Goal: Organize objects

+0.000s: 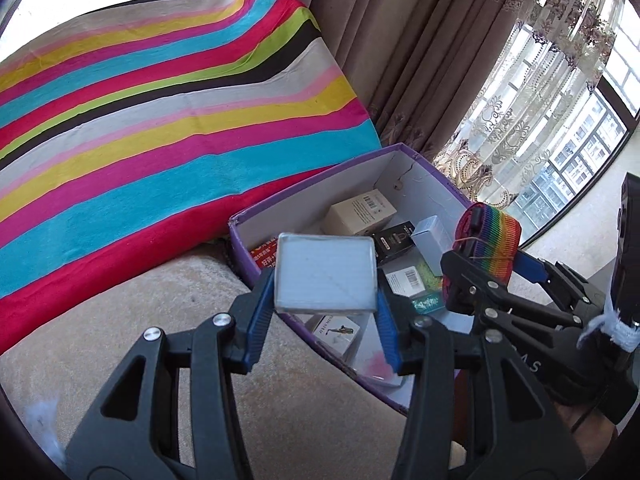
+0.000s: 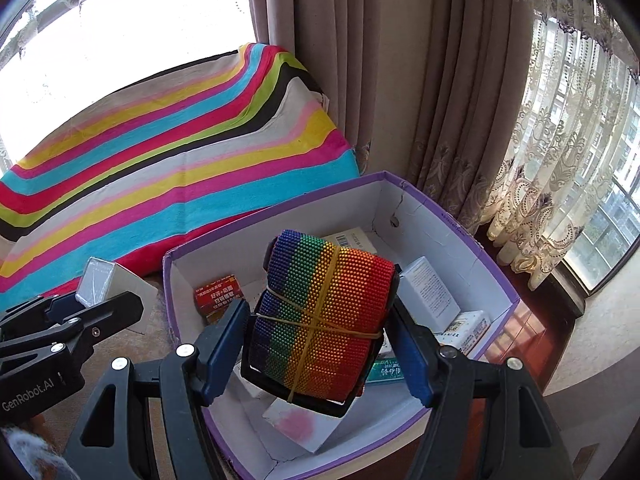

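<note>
purple-rimmed cardboard made up the box (image 2: 472, 240) that sat on the beige cushion (image 1: 160, 320), and it already held a fair share of the sorting: a white carton (image 1: 362, 210) with a barcode, a black pack (image 1: 394, 240), a red pack (image 2: 218, 294), a pale blue-white carton (image 2: 430, 294) and a few more small packs lay loose on its floor. two things were not yet in. the left gripper (image 1: 325, 312) was clenched on a silver-grey case (image 1: 326, 274), its blue pads pressed to both sides, and held it over the near rim of the box, above the contents rather than among them. the right gripper (image 2: 320, 346) gripped a rainbow strap roll (image 2: 326, 316) bound with a rubber band, a black frame under it, and hung it over the middle of the box, clear of the floor. both loads looked ready to go down, so i judged the task to be well along, with these two drops left and perhaps some tidying of the loose packs. behind the box lay a striped blanket (image 1: 160, 120), with curtains (image 2: 340, 80) and a window beyond; nothing else waiting to be sorted showed in either view.
</note>
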`<state>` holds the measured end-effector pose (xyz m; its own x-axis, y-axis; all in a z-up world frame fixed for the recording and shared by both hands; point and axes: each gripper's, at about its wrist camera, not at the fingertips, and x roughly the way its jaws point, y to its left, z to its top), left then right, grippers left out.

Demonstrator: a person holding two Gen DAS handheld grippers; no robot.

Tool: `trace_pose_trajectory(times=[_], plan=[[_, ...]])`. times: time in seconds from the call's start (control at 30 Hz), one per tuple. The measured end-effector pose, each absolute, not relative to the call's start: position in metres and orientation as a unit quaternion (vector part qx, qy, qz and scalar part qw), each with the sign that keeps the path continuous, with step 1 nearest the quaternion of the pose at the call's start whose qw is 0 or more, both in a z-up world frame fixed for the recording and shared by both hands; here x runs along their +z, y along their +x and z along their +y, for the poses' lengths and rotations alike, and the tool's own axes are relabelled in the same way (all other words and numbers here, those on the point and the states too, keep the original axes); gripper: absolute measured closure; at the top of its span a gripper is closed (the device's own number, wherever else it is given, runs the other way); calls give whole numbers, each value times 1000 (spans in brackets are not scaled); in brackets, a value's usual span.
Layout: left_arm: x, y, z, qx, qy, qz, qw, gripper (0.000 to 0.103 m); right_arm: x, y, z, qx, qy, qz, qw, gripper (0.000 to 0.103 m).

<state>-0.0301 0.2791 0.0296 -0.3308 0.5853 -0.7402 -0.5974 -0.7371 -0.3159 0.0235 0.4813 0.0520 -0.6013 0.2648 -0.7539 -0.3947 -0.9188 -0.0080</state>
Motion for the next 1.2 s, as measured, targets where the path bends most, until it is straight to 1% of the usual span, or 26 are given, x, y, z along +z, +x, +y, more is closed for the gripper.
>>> trace_pose_trajectory(times=[0.27, 0.3, 0.37, 0.4, 0.47, 0.6, 0.77, 0.87, 1.03, 1.2], plan=[[24, -37, 294, 795, -465, -33, 388, 51, 47, 24, 498, 886, -408, 78, 204, 33], [23, -38, 294, 790, -470, -39, 391, 50, 47, 24, 499, 886, -409, 77, 205, 33], [19, -40, 292, 783, -477, -52, 395, 38, 46, 23, 500, 885, -410, 75, 208, 33], [18, -41, 290, 780, -482, -62, 396, 34, 45, 23, 501, 884, -412, 75, 208, 33], [14, -44, 283, 772, -493, -81, 392, 31, 45, 23, 501, 884, -411, 71, 209, 32], [14, -36, 272, 768, -505, -87, 385, 30, 50, 26, 498, 886, -408, 71, 209, 29], [17, -10, 267, 775, -498, -67, 383, 13, 56, 36, 494, 885, -409, 69, 210, 23], [18, -5, 269, 781, -500, -53, 370, 12, 57, 46, 490, 881, -417, 63, 213, 22], [17, -7, 266, 776, -499, -74, 378, 7, 55, 56, 490, 873, -432, 60, 217, 21], [16, -7, 270, 773, -501, -75, 382, 3, 55, 57, 493, 872, -434, 63, 217, 21]])
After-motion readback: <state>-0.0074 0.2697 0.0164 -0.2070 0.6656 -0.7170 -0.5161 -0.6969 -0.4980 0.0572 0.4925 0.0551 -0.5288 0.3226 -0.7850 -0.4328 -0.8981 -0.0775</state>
